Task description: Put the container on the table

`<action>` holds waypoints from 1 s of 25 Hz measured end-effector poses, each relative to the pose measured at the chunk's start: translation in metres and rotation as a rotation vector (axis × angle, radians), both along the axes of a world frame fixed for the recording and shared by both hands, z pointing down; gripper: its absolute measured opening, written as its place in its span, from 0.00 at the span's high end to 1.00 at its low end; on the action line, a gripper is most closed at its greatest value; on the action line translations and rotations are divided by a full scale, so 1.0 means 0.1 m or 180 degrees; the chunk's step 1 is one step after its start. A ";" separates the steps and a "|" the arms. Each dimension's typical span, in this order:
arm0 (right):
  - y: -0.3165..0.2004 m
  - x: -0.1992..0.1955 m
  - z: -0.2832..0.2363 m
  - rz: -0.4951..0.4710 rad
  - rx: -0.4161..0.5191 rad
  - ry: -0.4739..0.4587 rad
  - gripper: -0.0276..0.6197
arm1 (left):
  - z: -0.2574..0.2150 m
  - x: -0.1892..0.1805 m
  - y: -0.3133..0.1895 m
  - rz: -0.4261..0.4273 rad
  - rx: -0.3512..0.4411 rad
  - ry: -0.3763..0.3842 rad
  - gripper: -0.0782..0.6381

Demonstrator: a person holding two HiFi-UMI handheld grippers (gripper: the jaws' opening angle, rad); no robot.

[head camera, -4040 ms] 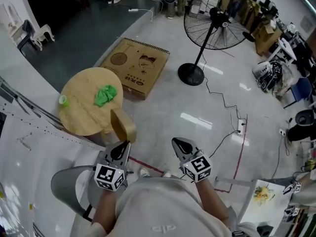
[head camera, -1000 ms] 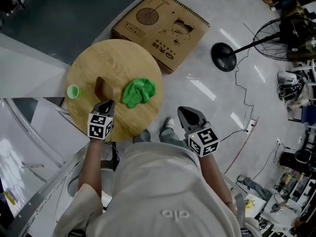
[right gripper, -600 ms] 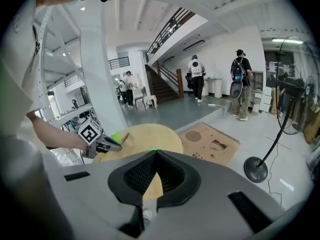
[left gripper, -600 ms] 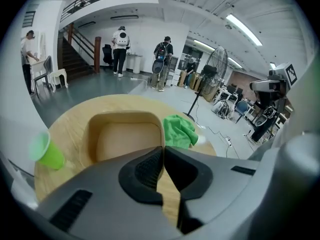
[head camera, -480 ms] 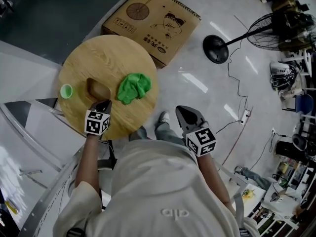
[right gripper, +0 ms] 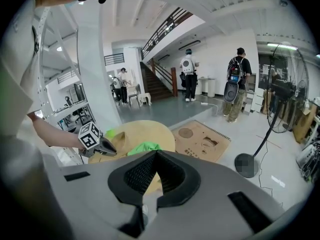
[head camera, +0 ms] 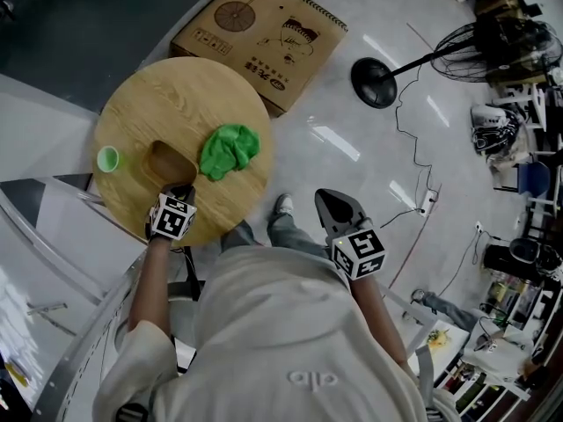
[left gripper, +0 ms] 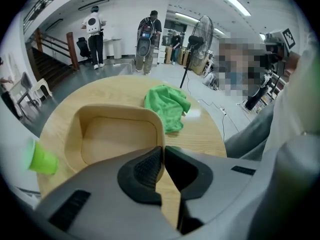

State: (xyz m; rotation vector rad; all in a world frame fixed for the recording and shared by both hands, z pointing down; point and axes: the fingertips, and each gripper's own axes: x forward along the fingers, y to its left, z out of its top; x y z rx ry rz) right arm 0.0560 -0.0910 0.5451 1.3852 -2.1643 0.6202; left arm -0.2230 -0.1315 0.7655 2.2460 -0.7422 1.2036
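Note:
A shallow wooden container (head camera: 167, 163) lies level on the round wooden table (head camera: 158, 95), between a green cup (head camera: 107, 158) and a crumpled green cloth (head camera: 229, 150). My left gripper (head camera: 180, 188) reaches over the table's near edge, and its jaws are shut on the container's near rim. The left gripper view shows the container (left gripper: 112, 134) with its rim pinched in the left gripper (left gripper: 163, 153); the cloth (left gripper: 167, 104) lies behind it and the cup (left gripper: 42, 159) to its left. My right gripper (head camera: 328, 199) hangs off the table over the floor, shut on nothing (right gripper: 154, 156).
A flat cardboard box (head camera: 259, 33) lies on the floor beyond the table. A standing fan's base (head camera: 374, 82) and a trailing cable (head camera: 413, 148) are to the right. Pale railings (head camera: 53, 236) run close on the left. Several people stand far off (right gripper: 235, 79).
The container has tipped from nearly upright to level and come down onto the table top. My left gripper has sunk with it. The right gripper has shifted only slightly.

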 end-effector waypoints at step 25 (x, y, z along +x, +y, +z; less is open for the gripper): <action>0.00 0.02 0.12 -0.0139 -0.0039 -0.0041 0.92 | 0.11 -0.10 0.15 -0.0199 -0.0162 -0.0138 0.68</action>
